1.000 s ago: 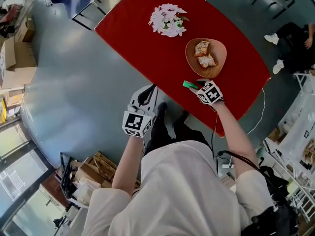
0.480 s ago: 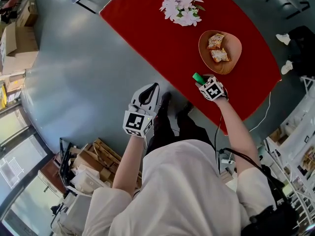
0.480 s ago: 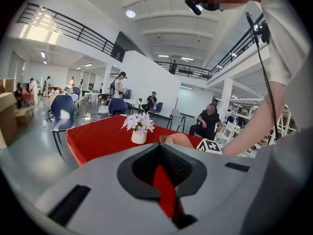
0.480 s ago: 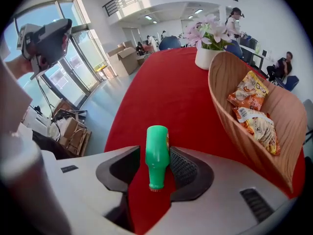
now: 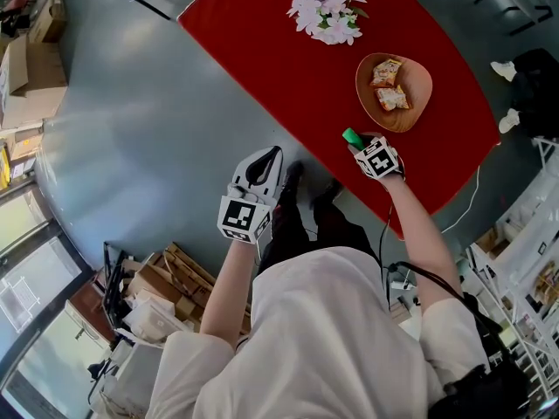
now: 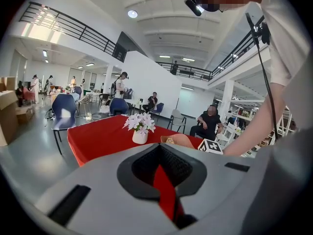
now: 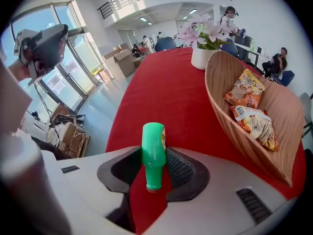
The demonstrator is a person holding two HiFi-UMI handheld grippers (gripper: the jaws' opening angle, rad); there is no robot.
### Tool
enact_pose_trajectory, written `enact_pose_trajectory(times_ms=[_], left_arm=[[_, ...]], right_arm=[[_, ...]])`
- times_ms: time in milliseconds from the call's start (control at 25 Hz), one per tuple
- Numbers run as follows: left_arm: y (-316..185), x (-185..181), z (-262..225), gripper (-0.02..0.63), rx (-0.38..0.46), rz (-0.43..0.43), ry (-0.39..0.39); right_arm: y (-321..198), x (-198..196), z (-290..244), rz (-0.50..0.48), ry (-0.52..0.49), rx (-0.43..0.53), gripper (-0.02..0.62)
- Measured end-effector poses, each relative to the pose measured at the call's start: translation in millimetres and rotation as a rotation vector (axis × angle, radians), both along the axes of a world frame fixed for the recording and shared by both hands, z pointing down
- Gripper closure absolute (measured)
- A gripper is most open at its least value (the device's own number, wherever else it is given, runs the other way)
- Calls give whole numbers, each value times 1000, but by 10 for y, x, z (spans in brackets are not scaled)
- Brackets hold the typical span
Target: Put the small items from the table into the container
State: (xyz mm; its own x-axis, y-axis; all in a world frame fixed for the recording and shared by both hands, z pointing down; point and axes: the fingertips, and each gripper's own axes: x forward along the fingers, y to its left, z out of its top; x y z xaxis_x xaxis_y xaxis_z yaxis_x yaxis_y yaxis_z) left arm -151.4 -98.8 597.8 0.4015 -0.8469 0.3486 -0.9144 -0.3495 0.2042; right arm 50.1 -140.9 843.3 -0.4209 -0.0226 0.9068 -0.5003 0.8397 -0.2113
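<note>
A pot of pale flowers [image 5: 327, 11] stands on the red table [image 5: 262, 51], at 11 o'clock from a wooden bowl [image 5: 417, 77]. The bowl holds two snack packets [image 5: 394, 99], lying side by side. Bare red cloth lies between the bowl's near rim and the green bottle [image 5: 352, 136], which lies on its side at 7 o'clock from the bowl, close to the table's near edge.

The right gripper [image 5: 360, 145] points steeply down over the bottle. Its jaws are closing around the bottle's body – the pads appear to touch both sides, cap end toward the camera. The left gripper [image 5: 272, 157] hangs at 8 o'clock from it, off the table over the grey floor [image 5: 131, 147], fingers drawn together, gripping nothing. Cardboard boxes [image 5: 148, 308] sit on the floor at 7 o'clock.
</note>
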Motion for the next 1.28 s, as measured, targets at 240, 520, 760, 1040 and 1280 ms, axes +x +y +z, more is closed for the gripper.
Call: enact_pose_trajectory(times_ms=[240,520,760,1040,1280], left_arm=[[-82,43,-67,600,26,10,-1],[-203,111,-310,600,77,30,-4],[-378,242,-548,600,124,56,-8],[-599,437,-796,600,171,89,-11],[-686,572,-905,600,184,107,-15]], right_arm=[[-114,-42,-145,7,-26,24,430],[-295,-76,-535,6,-68,78,430],[-570,95,-874,50,-81,129,430],[-925,456,-1154,123,-67,181,430],[-1104,697,-1243,170,-42,201,430]])
